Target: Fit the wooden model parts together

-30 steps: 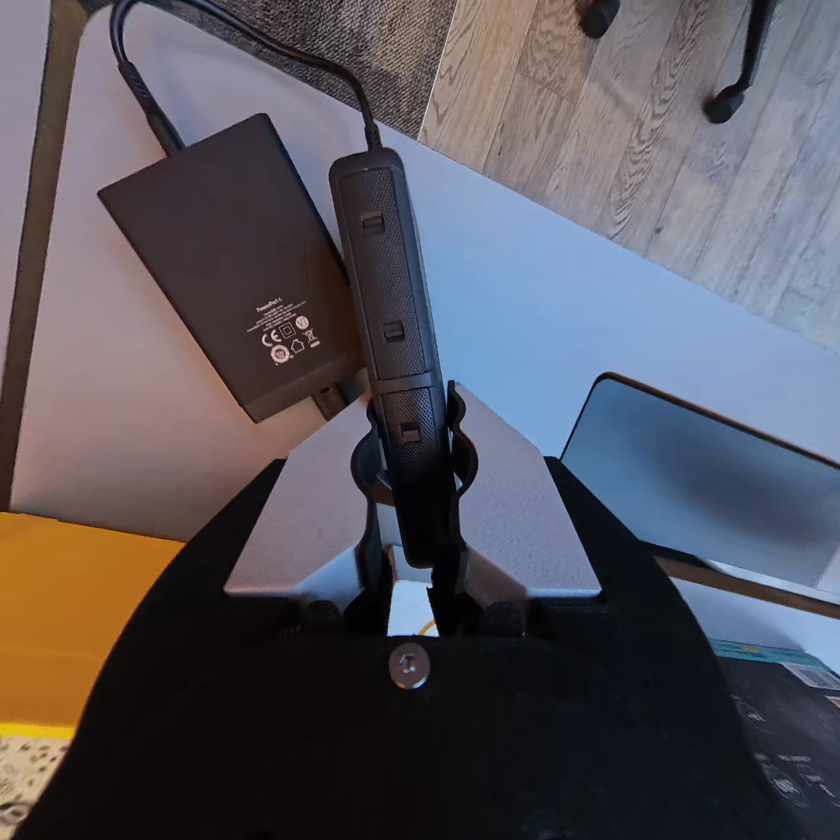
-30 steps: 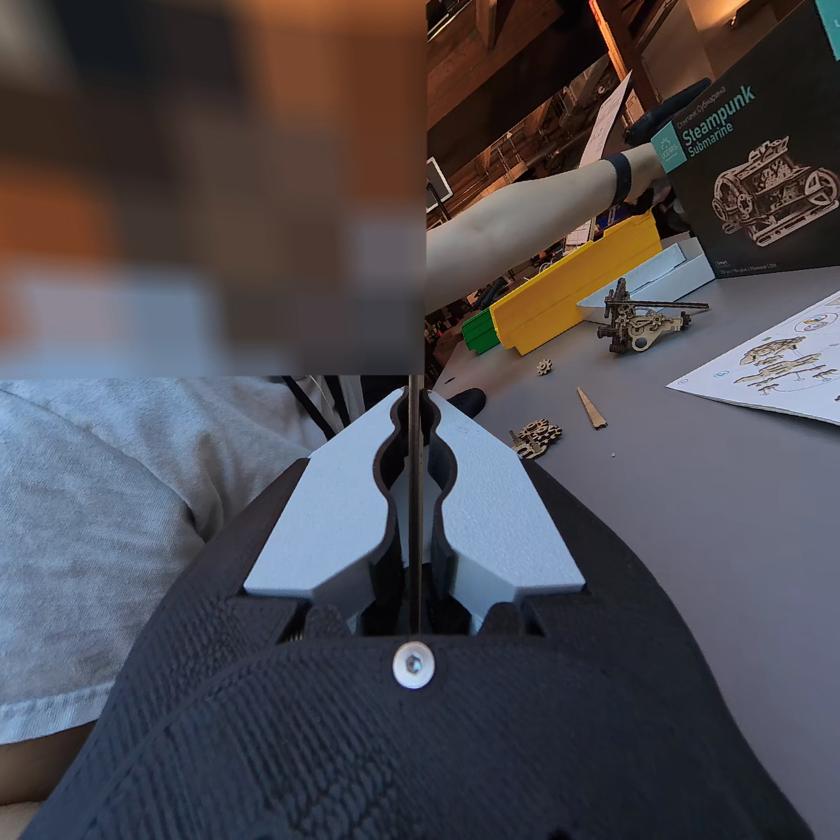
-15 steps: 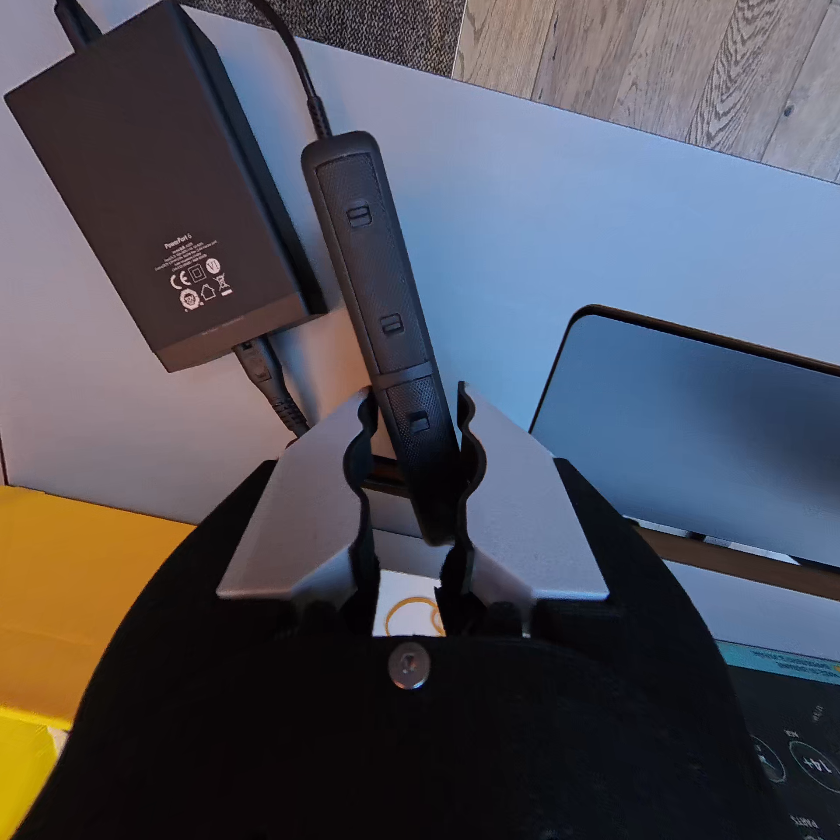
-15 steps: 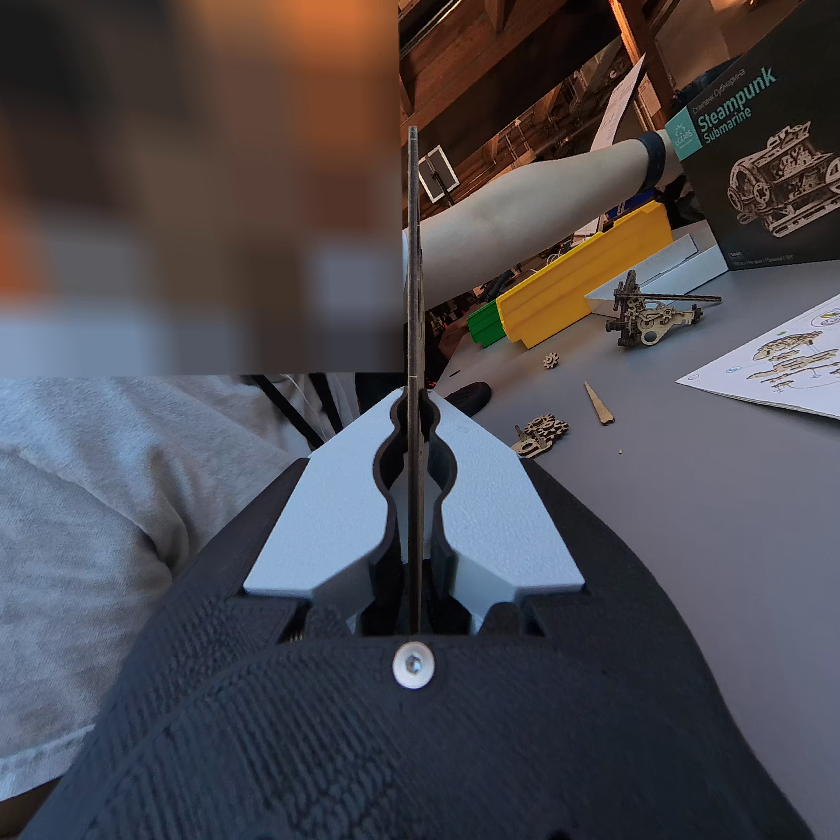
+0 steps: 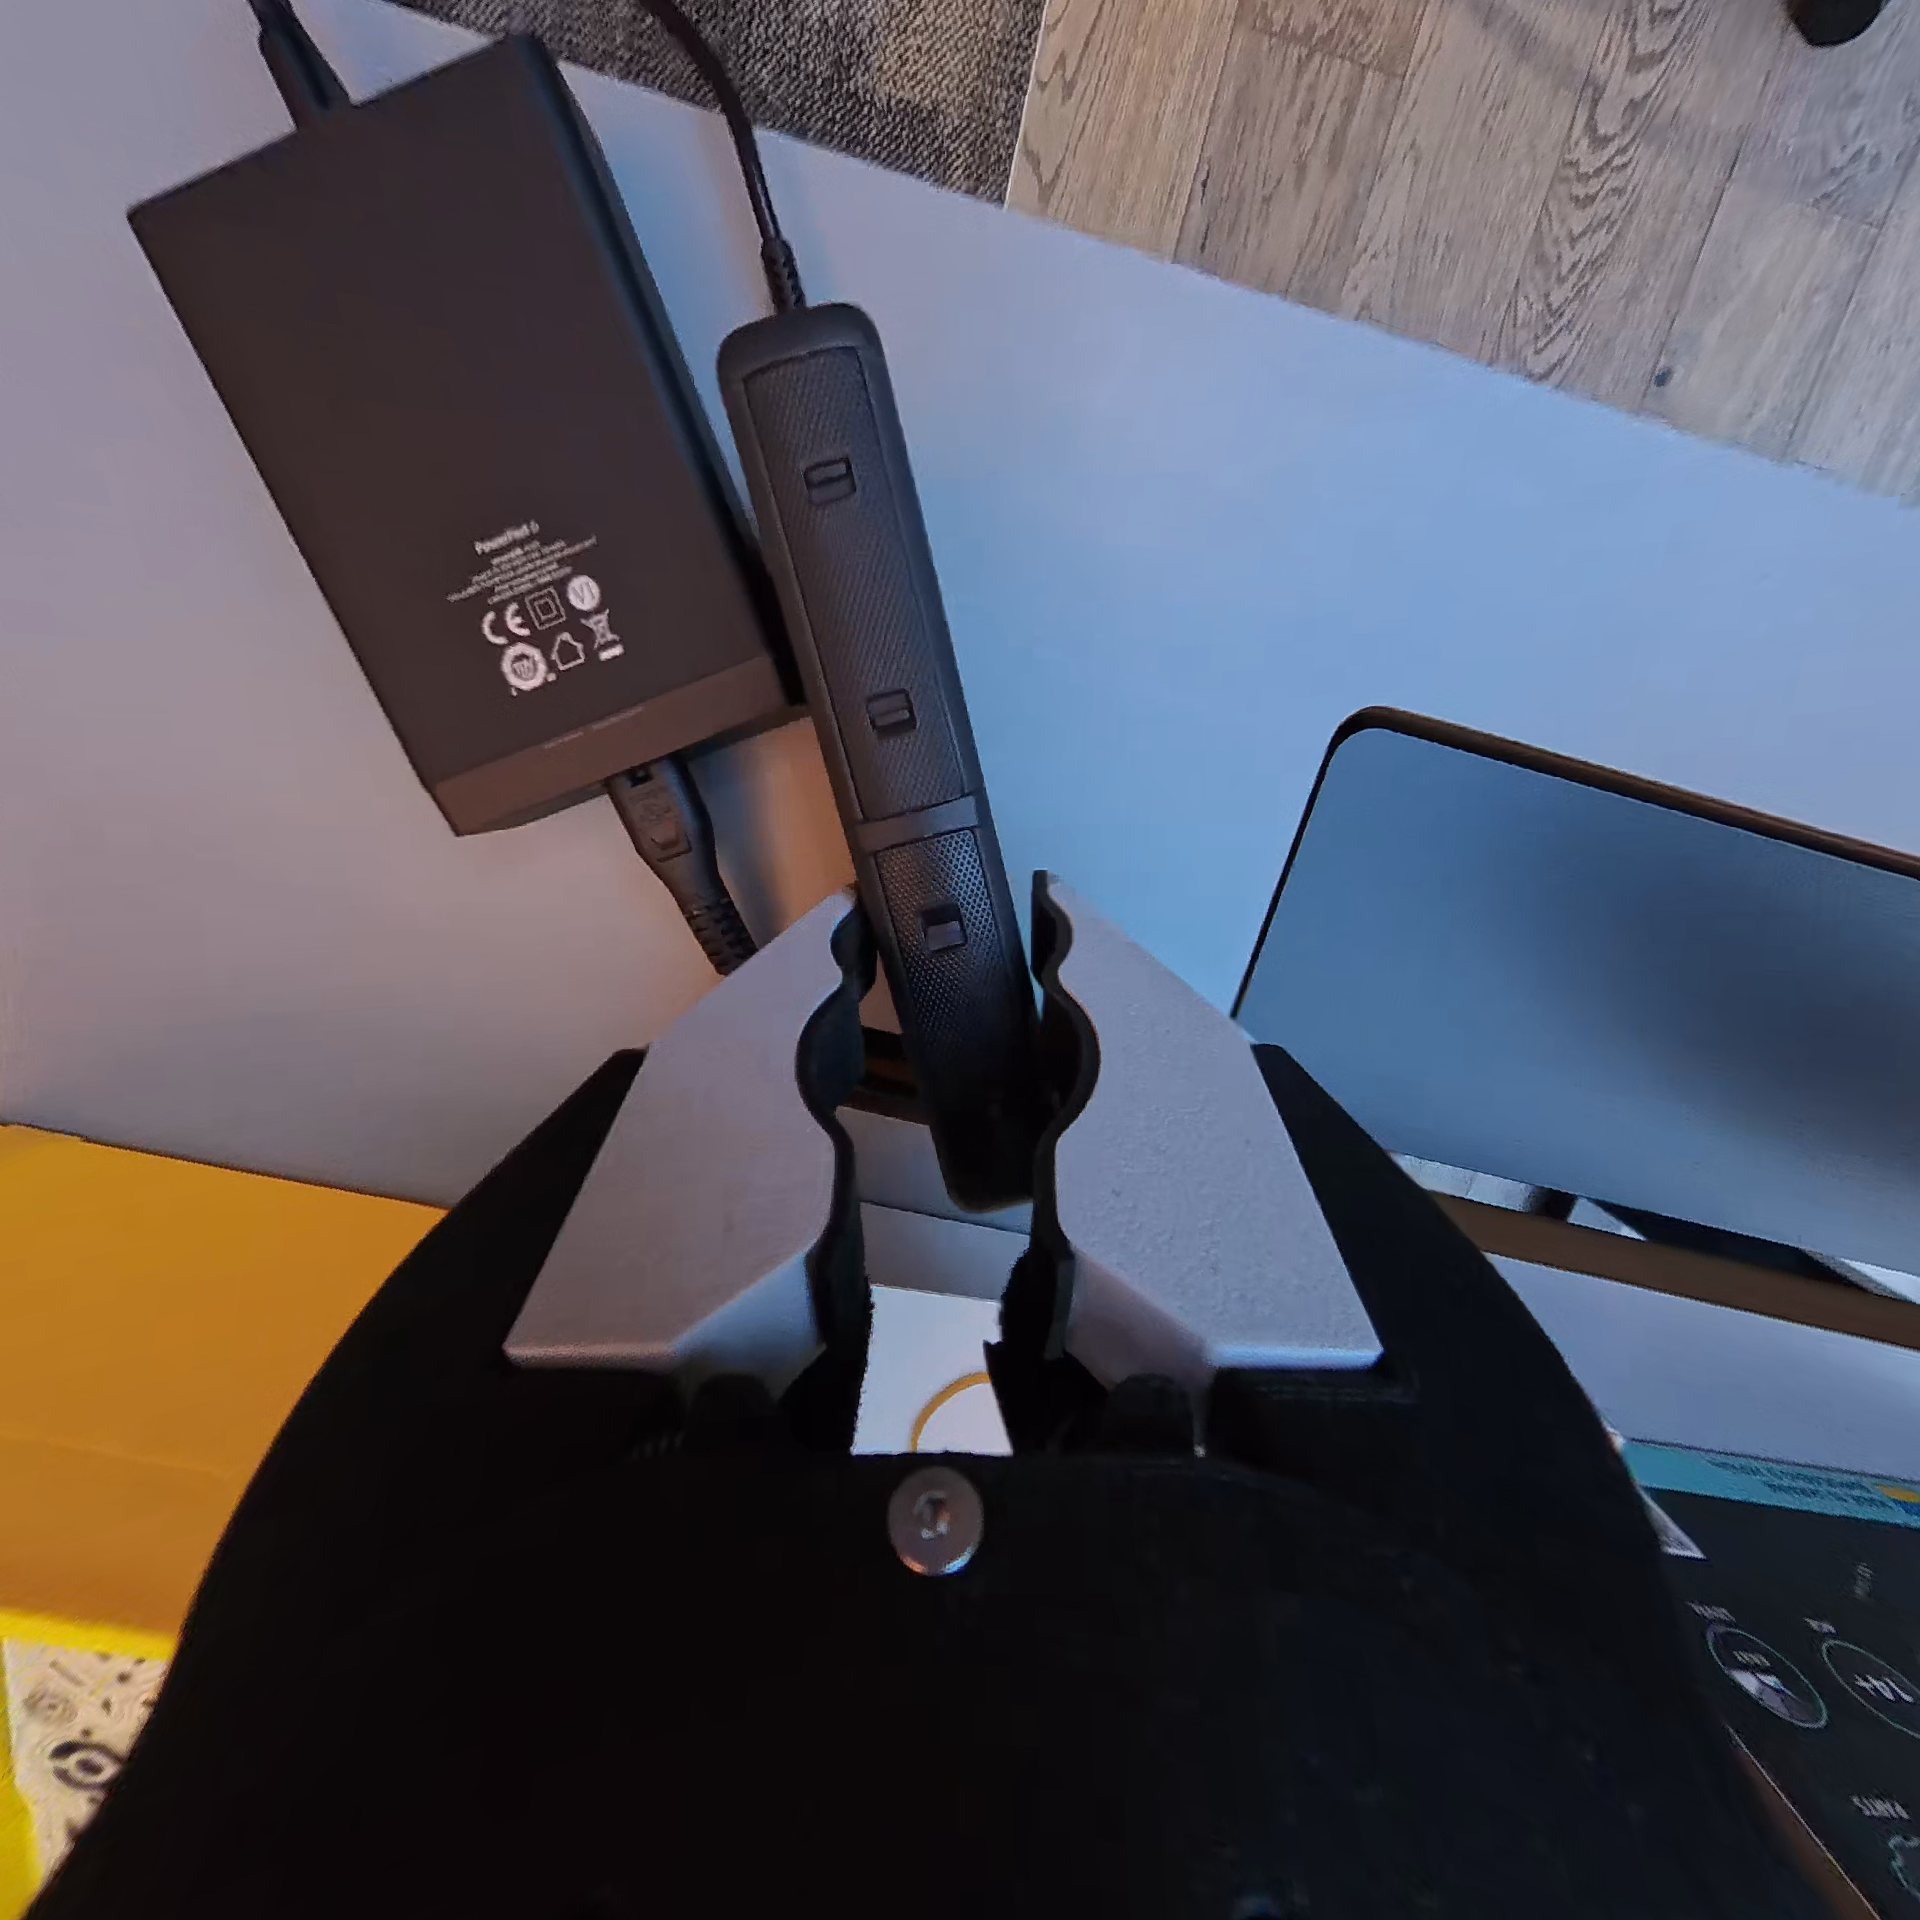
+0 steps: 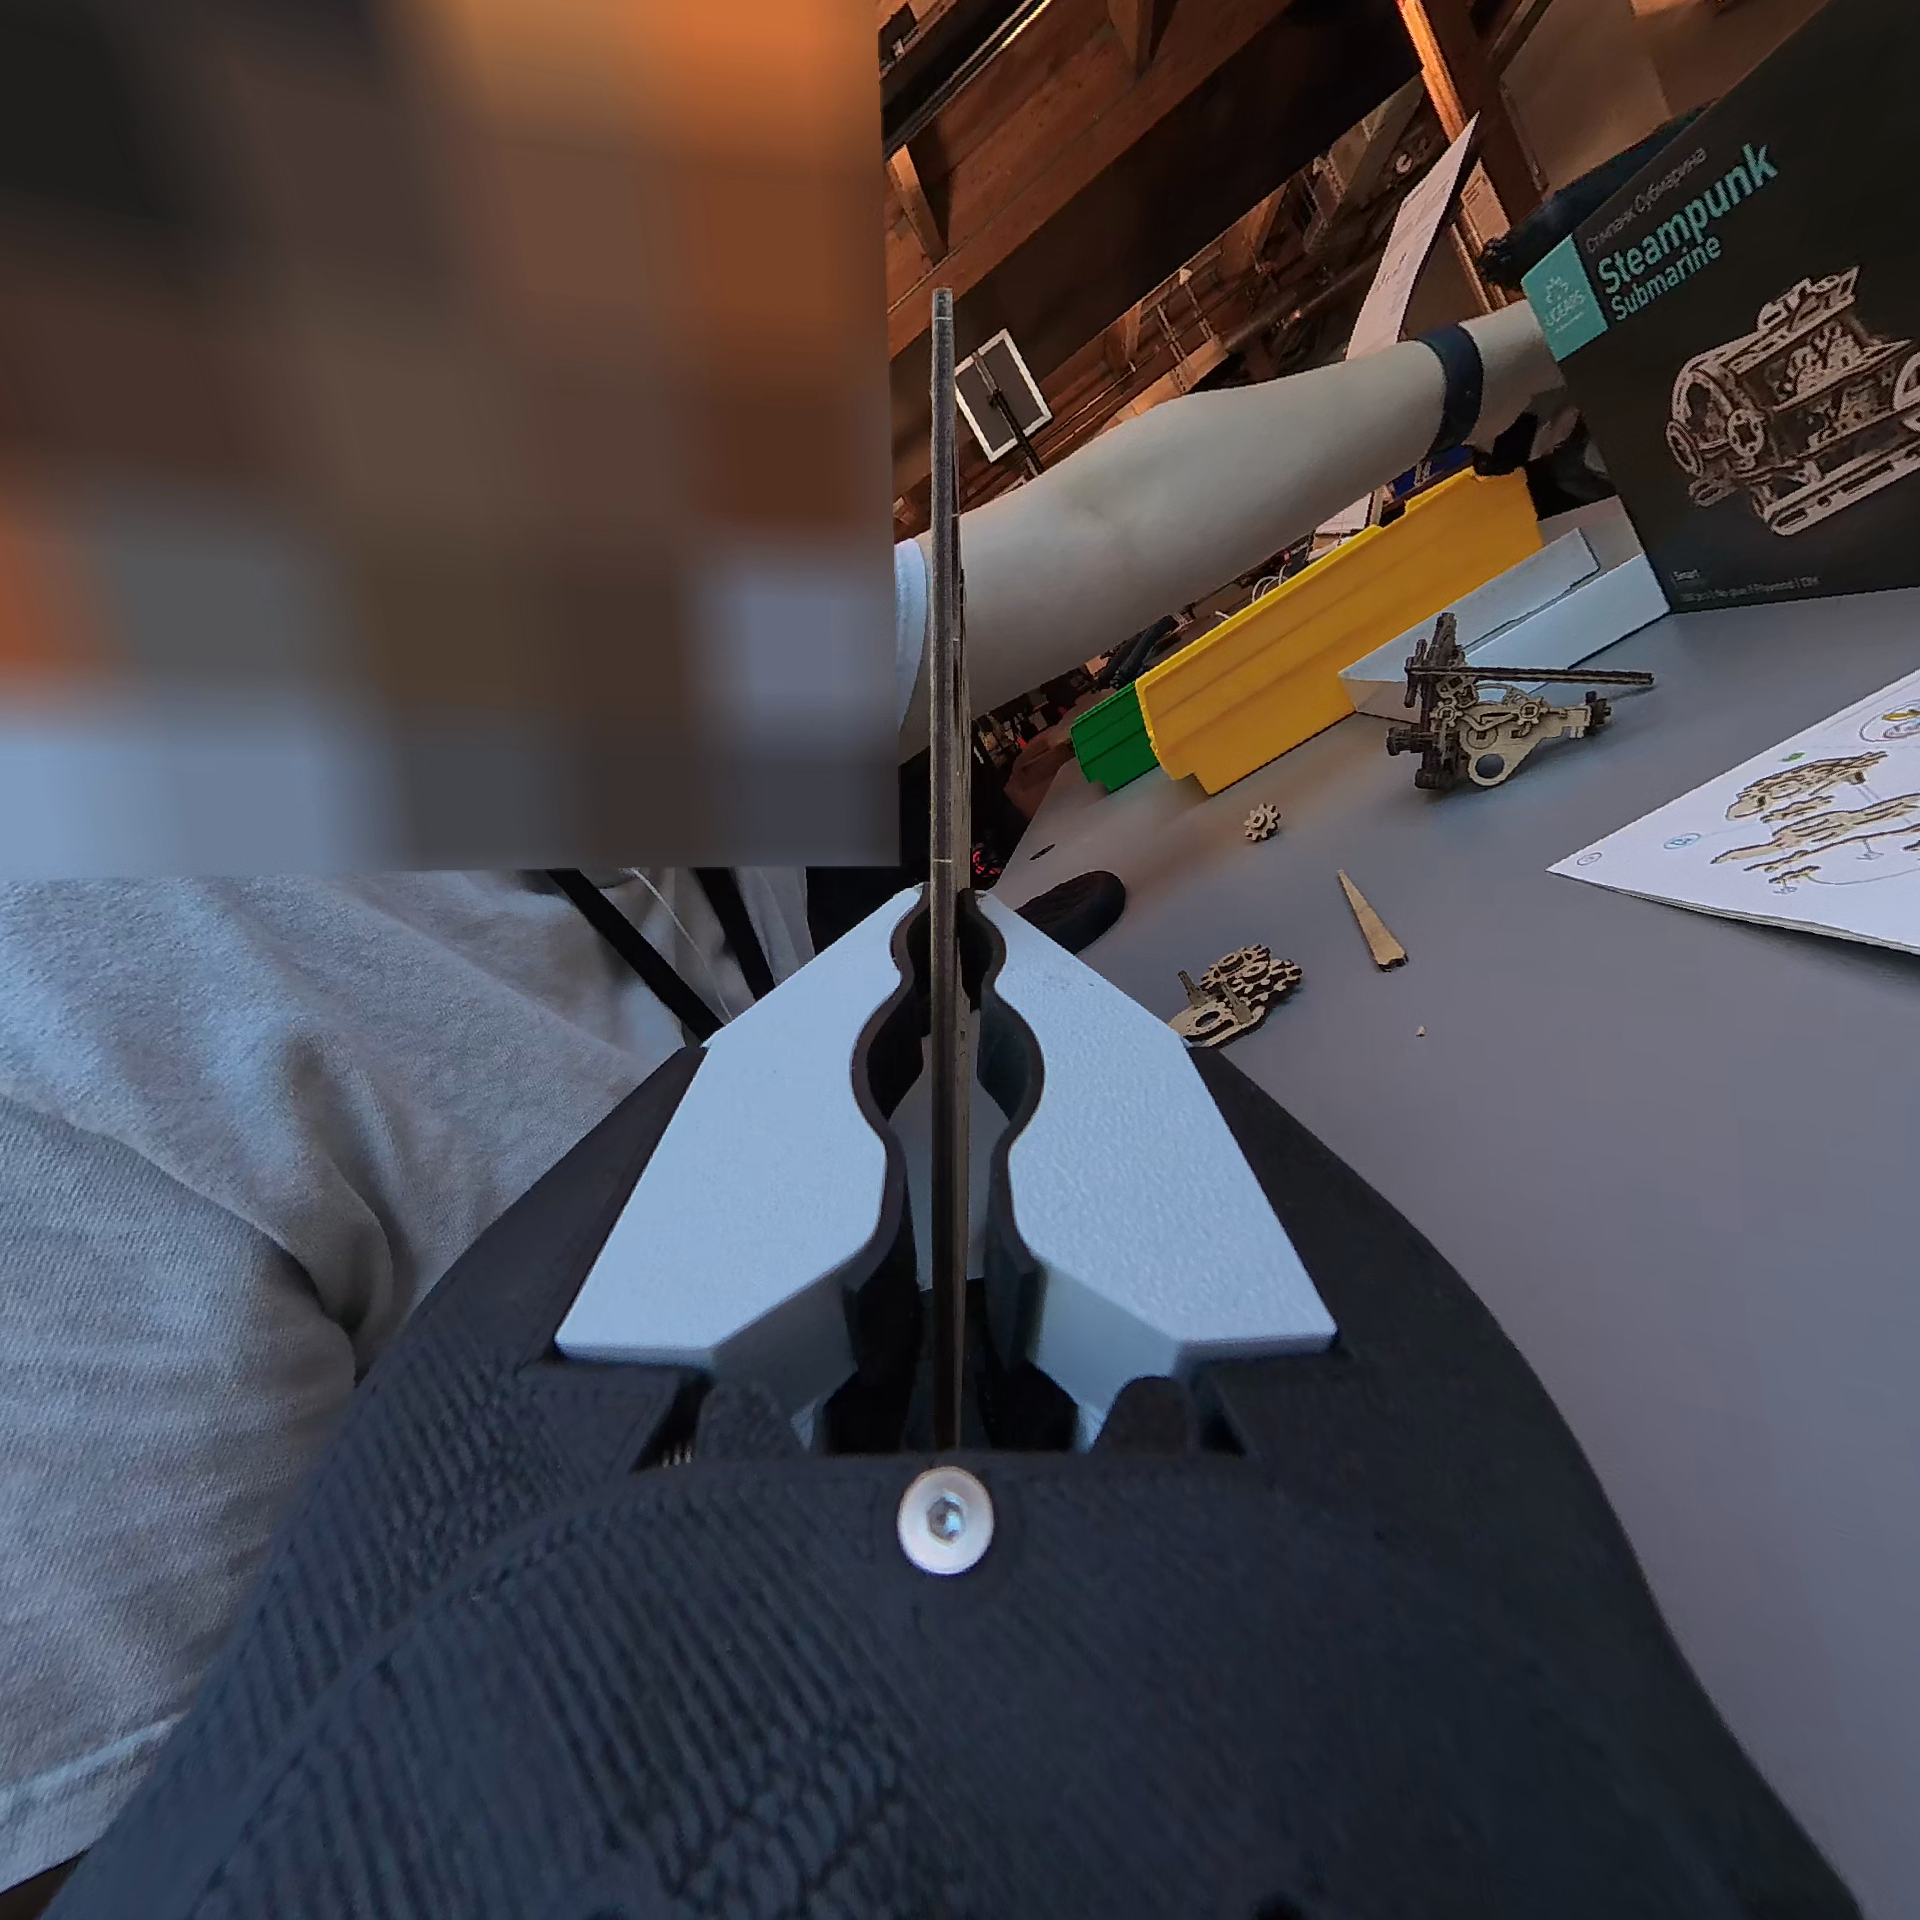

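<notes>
Left view first: the left gripper (image 5: 940, 1049) is spread apart, with a black remote (image 5: 878, 717) standing between its jaws; I cannot tell if it is pinched. A black charger (image 5: 436, 416) lies at upper left on the bench (image 5: 1299, 540).

Right view: the right gripper (image 6: 945, 997) is clenched on a thin dark sheet (image 6: 943, 623), seen edge-on. The model (image 6: 1486, 722) and gears (image 6: 1242, 982) sit at right. No joining yet, I think. Next, the sheet must come near the model.
</notes>
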The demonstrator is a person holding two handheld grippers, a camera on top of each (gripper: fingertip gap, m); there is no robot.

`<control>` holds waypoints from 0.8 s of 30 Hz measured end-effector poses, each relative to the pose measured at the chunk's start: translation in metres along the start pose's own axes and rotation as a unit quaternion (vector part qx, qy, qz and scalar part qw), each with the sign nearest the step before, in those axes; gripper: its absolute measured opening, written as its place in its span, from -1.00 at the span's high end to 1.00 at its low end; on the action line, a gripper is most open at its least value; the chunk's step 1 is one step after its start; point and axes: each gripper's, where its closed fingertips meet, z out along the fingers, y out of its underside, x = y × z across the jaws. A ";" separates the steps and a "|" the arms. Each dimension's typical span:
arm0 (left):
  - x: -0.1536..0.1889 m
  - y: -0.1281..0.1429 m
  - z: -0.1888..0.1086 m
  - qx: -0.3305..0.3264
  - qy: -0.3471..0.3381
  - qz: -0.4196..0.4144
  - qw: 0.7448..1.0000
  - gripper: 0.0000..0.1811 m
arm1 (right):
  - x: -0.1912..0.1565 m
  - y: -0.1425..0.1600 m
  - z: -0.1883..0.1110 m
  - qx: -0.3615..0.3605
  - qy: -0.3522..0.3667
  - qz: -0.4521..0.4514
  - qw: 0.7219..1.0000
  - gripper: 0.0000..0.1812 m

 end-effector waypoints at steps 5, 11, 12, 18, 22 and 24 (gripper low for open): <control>0.004 -0.015 -0.019 0.035 0.041 -0.026 0.998 0.62 | 0.001 0.000 0.000 -0.001 0.001 0.001 1.000 1.00; -0.007 -0.028 -0.044 0.070 0.031 -0.018 0.997 0.60 | 0.001 0.001 0.000 -0.002 0.003 0.000 1.000 1.00; -0.005 -0.027 -0.042 0.068 0.041 -0.017 0.997 0.58 | 0.001 0.001 0.000 -0.002 0.003 -0.001 1.000 1.00; 0.012 -0.031 -0.017 0.106 0.006 0.077 0.991 0.67 | 0.002 0.001 0.001 -0.005 0.005 -0.002 1.000 1.00; 0.009 -0.029 -0.001 0.086 -0.070 0.161 0.981 0.55 | 0.002 0.001 0.000 -0.004 0.005 0.001 1.000 1.00; 0.011 -0.030 0.002 0.081 -0.081 0.182 0.977 0.58 | 0.003 0.001 0.001 -0.004 0.005 0.001 1.000 1.00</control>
